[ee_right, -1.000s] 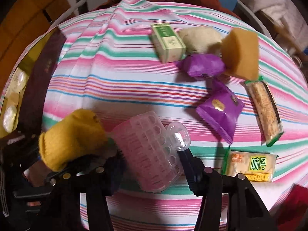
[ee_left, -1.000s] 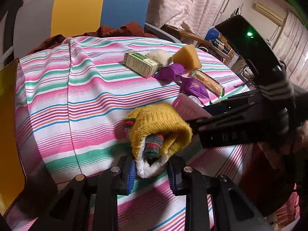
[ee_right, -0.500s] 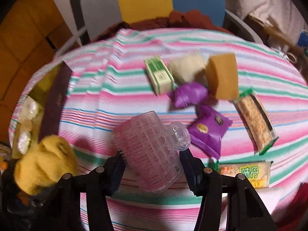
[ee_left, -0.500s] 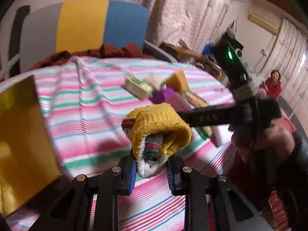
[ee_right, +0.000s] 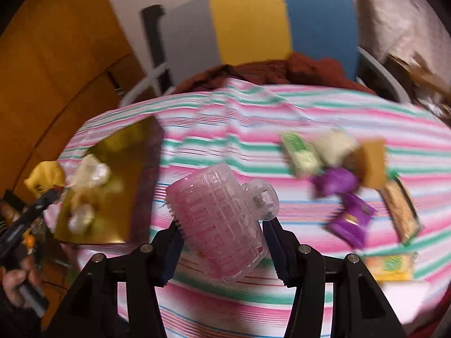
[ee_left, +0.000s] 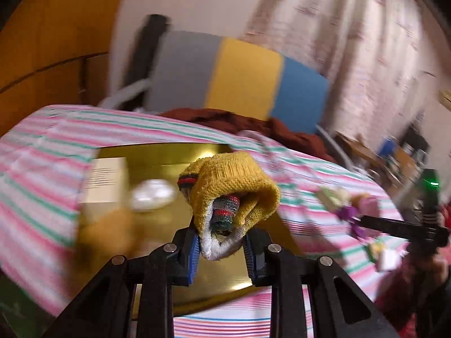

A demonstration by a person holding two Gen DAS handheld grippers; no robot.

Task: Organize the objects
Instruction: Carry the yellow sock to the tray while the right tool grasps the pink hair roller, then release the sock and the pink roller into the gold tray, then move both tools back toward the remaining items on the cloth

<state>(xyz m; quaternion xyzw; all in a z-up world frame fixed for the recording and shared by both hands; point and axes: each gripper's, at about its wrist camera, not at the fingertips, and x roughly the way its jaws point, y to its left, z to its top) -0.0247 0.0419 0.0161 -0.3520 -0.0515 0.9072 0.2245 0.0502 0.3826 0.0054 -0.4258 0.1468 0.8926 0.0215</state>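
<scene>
While the left hand-held gripper point(ee_left: 222, 249) stays clamped on the rolled yellow sock point(ee_left: 232, 190) above the gold tray point(ee_left: 174, 155), the right hand-held gripper point(ee_right: 222, 246) pinches the pink hair clip point(ee_right: 222, 222) over the striped worktop point(ee_right: 225, 118). Step in hand looks like carrying; next, lower the sock into the tray's bare part and release.

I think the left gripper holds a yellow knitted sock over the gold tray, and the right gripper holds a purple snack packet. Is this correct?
Not quite. The right gripper holds a pink hair clip, as the right wrist view shows; the purple snack packet lies on the striped tablecloth. The left gripper does hold the yellow knitted sock over the gold tray.
</scene>
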